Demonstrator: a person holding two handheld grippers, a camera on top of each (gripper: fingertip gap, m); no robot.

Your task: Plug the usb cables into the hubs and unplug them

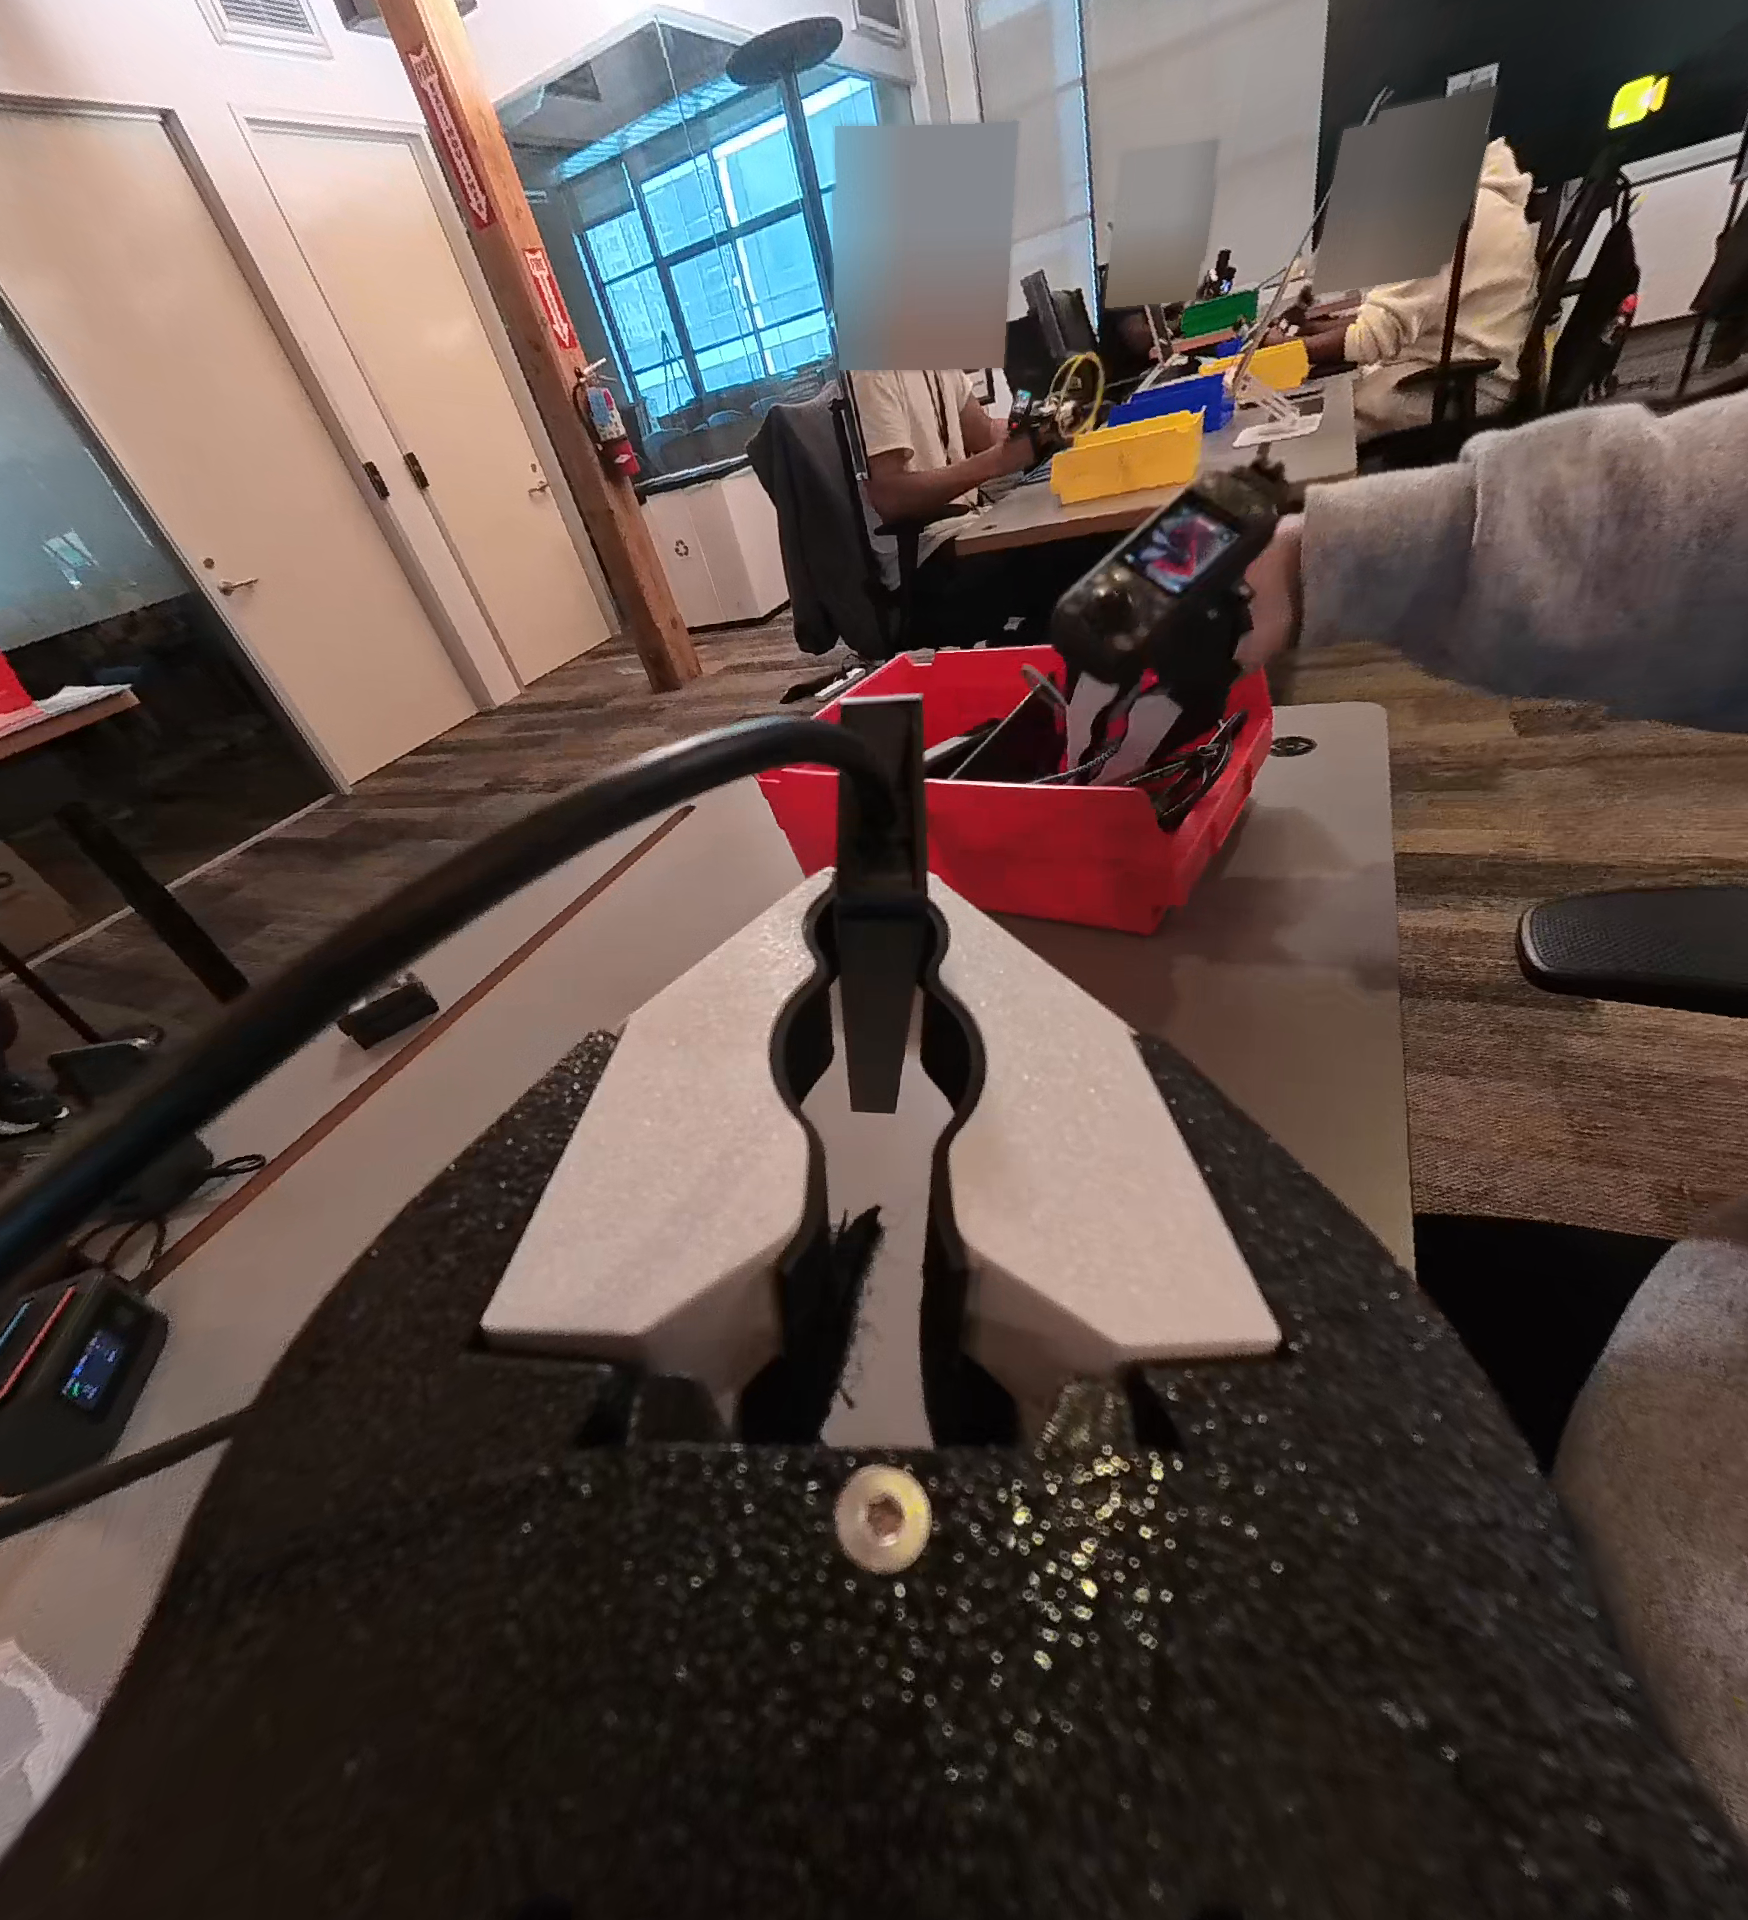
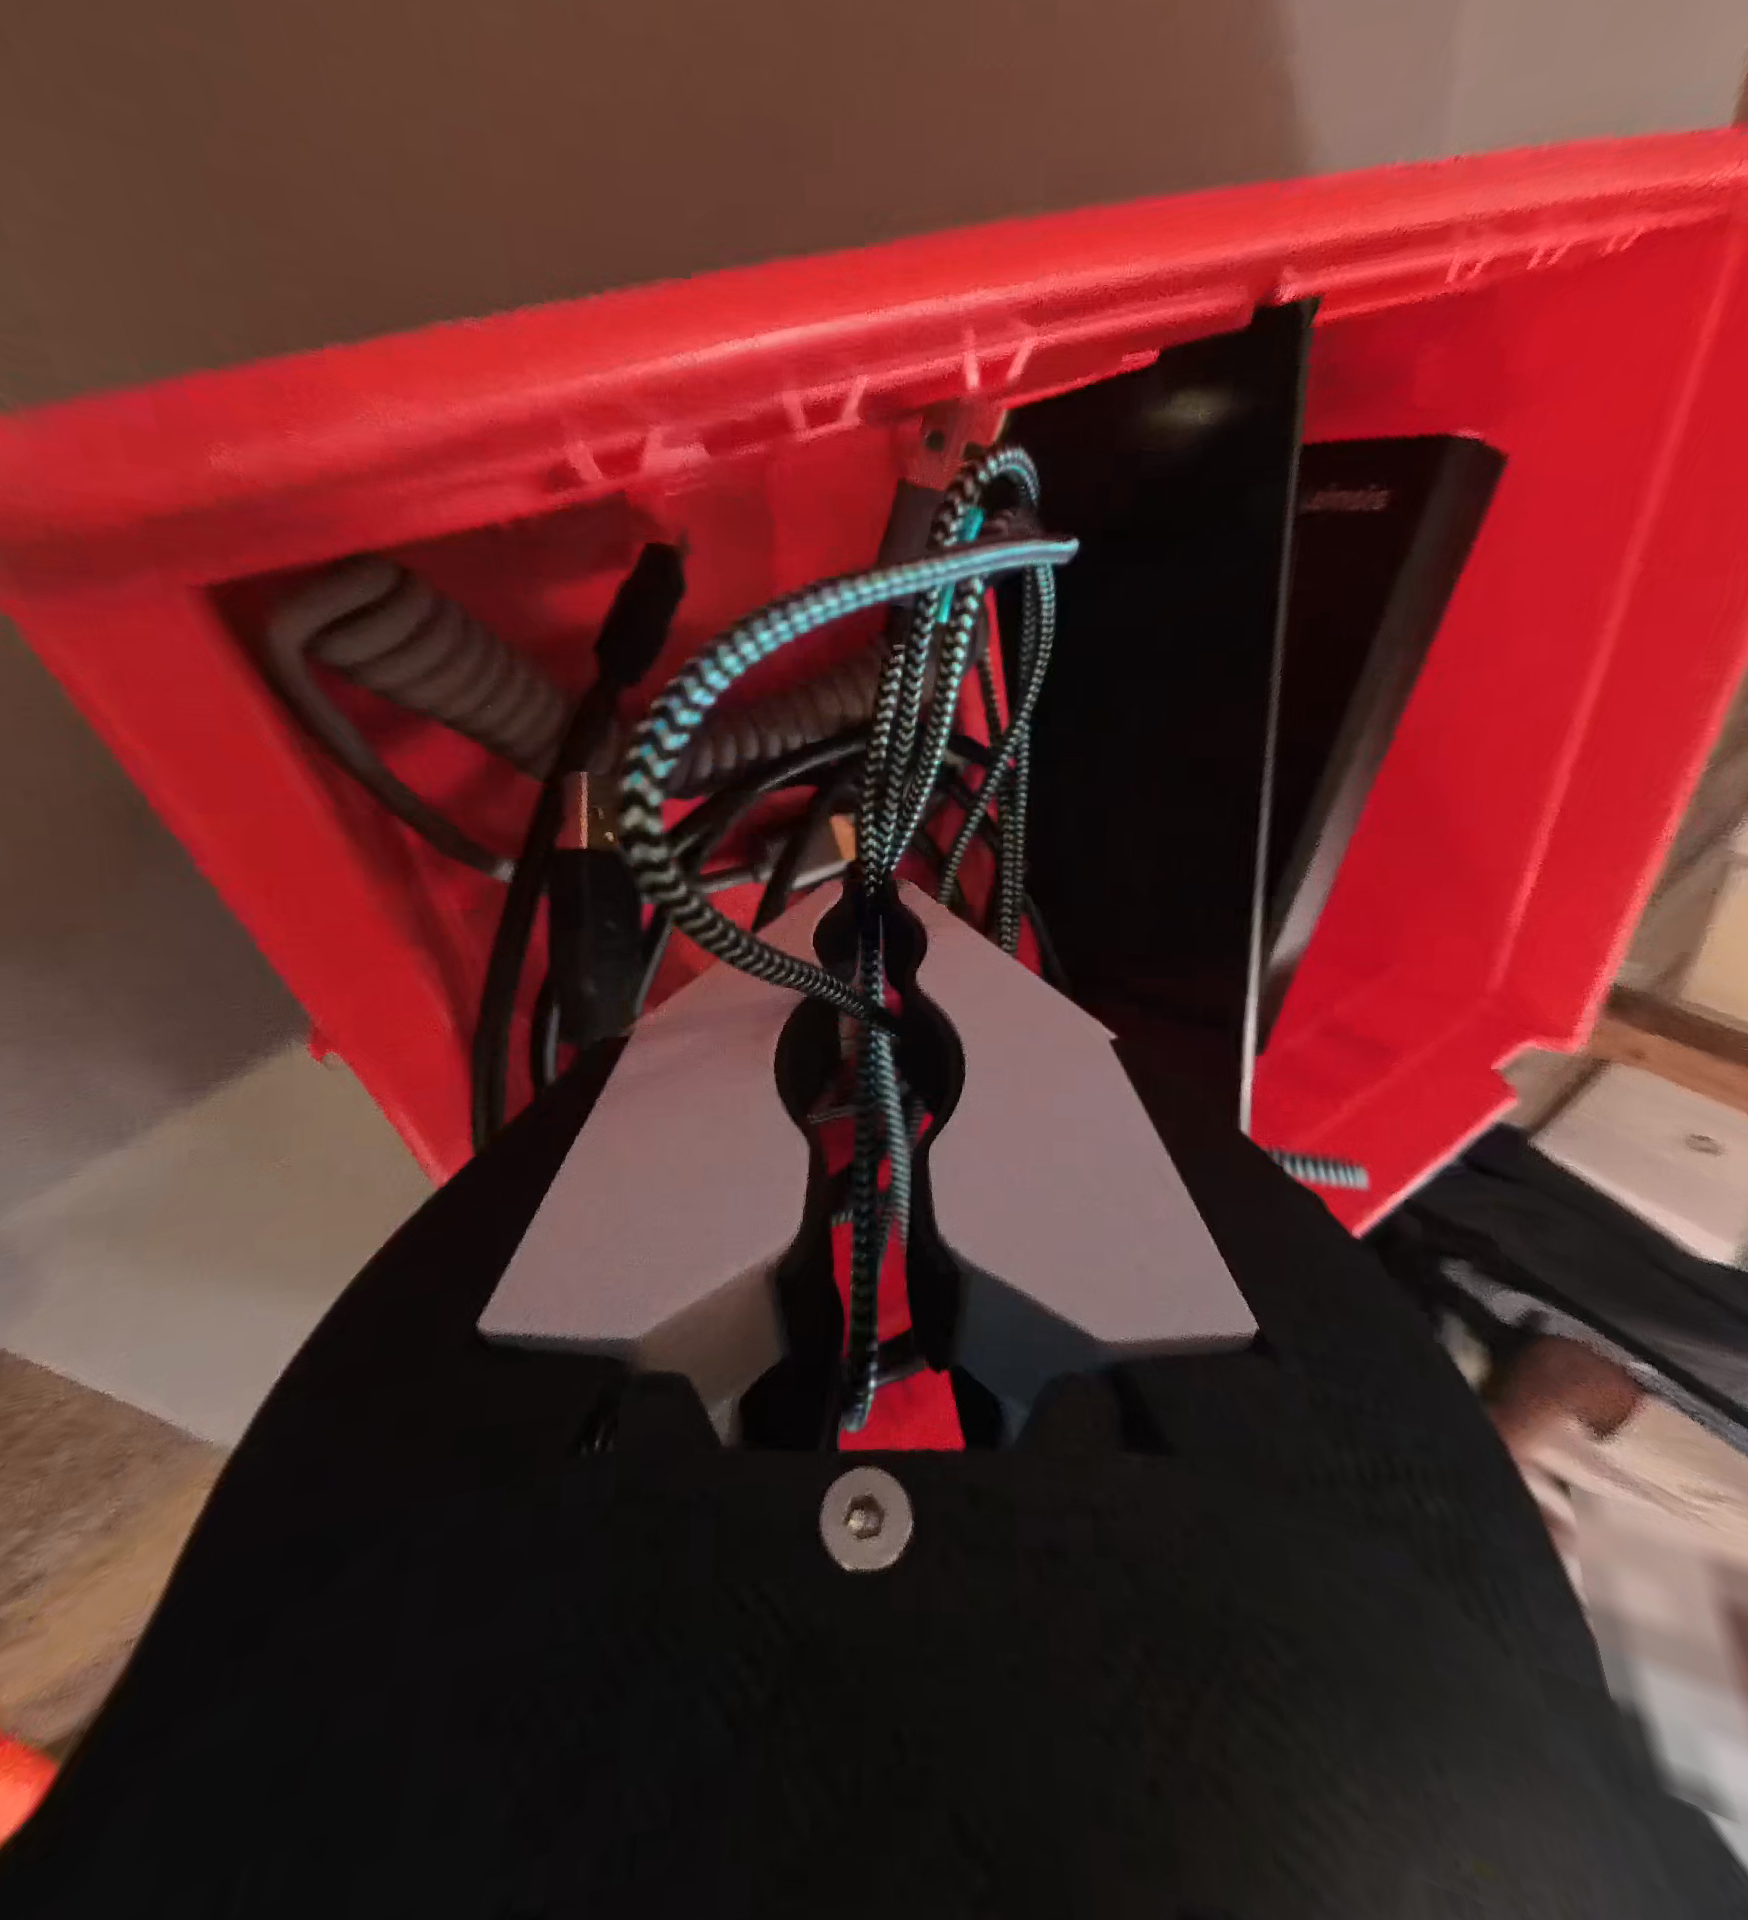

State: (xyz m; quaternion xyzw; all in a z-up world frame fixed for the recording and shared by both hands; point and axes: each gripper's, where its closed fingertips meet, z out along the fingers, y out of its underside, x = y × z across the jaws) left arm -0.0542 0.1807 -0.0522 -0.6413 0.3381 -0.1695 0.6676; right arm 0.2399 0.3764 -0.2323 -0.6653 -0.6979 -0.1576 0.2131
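My left gripper (image 1: 878, 904) is shut on a slim black USB hub (image 1: 880, 831), held upright on edge above the table, with its black cable (image 1: 382, 914) arcing off to the left. My right gripper (image 2: 875, 904) is inside the red bin (image 2: 537, 416) and is shut on a black-and-teal braided USB cable (image 2: 880, 1091) that runs between its fingers. In the left wrist view the right gripper (image 1: 1119, 748) reaches down into the red bin (image 1: 1005, 842) from the right. More cables, a grey coiled cord (image 2: 434, 655) and black flat devices (image 2: 1161, 675) lie in the bin.
The red bin stands on a grey table (image 1: 1296, 966). A small black device with a screen (image 1: 91, 1371) and another black block (image 1: 387, 1013) sit at the table's left. A black chair armrest (image 1: 1680, 945) is at right. People work at desks with coloured bins (image 1: 1130, 457) behind. Some 40 cm of space lies between my two pairs of fingers.
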